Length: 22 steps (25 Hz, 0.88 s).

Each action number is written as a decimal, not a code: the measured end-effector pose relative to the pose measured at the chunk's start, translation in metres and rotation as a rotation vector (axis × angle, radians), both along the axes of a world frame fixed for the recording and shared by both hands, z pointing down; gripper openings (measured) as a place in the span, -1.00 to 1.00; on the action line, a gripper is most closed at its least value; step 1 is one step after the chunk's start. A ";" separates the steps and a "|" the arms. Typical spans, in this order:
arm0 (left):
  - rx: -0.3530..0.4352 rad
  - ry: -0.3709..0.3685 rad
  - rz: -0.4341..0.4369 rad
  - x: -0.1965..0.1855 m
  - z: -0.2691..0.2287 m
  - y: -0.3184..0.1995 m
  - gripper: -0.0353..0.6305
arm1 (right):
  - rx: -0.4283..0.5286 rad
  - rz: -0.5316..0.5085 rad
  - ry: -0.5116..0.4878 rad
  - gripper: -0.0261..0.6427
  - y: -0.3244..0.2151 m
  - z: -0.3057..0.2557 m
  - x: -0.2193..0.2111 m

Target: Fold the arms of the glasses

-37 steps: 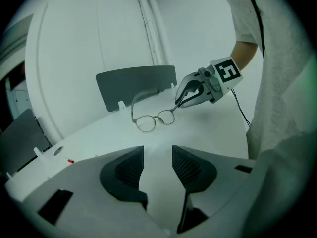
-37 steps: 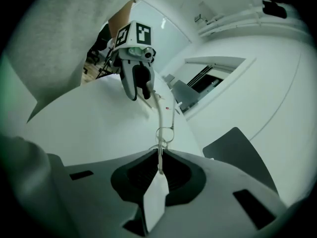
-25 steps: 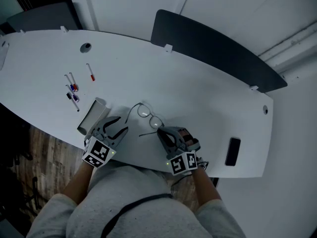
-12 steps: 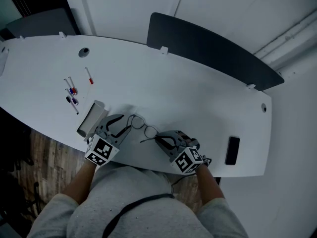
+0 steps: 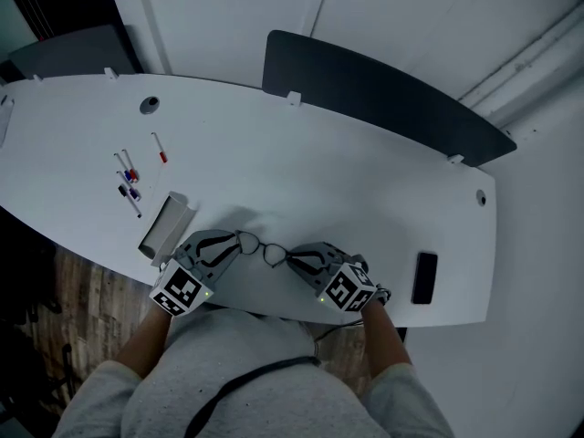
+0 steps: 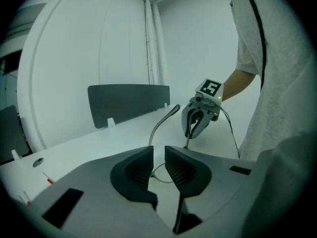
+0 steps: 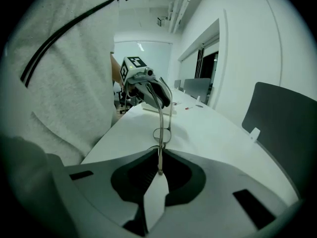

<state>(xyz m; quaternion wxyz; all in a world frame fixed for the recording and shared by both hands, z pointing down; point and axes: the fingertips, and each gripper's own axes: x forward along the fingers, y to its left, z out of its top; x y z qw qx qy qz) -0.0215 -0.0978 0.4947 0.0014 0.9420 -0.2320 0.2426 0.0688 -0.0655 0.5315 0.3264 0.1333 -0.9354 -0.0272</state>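
Jaws of the right gripper (image 7: 159,168) pinch the thin tip of one arm of the glasses (image 7: 162,132). The left gripper (image 6: 158,165) jaws have just been closing. A small gap shows, with the other wire arm in it. The round metal rims are partly hidden. The glasses sit between both grippers, over the white table (image 5: 319,172).

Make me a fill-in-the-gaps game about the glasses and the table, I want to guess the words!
The right claw is shut on one thin ____ of the glasses. The table under them is ____. In the head view, the markers lie to the glasses' ____.
Missing words: arm; white; left.
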 end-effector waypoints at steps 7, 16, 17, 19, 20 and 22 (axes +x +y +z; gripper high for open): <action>0.007 -0.032 0.071 0.006 -0.001 0.011 -0.68 | -0.021 0.172 -0.062 -0.52 -0.021 -0.012 0.011; -0.058 -0.084 0.059 -0.012 0.011 0.004 -0.40 | 0.033 0.317 -0.105 -0.52 -0.016 -0.026 0.017; -0.037 -0.089 0.076 -0.010 0.009 0.003 -0.39 | 0.037 0.323 -0.107 -0.52 -0.017 -0.027 0.016; 0.008 -0.101 0.110 -0.003 0.005 0.002 -0.39 | 0.047 0.336 -0.116 -0.52 -0.018 -0.031 0.013; 0.032 -0.107 0.125 0.000 0.003 0.002 -0.39 | 0.057 0.338 -0.117 -0.53 -0.018 -0.033 0.013; 0.073 -0.116 0.147 0.005 -0.003 0.003 -0.40 | 0.084 0.336 -0.114 -0.58 -0.018 -0.038 0.011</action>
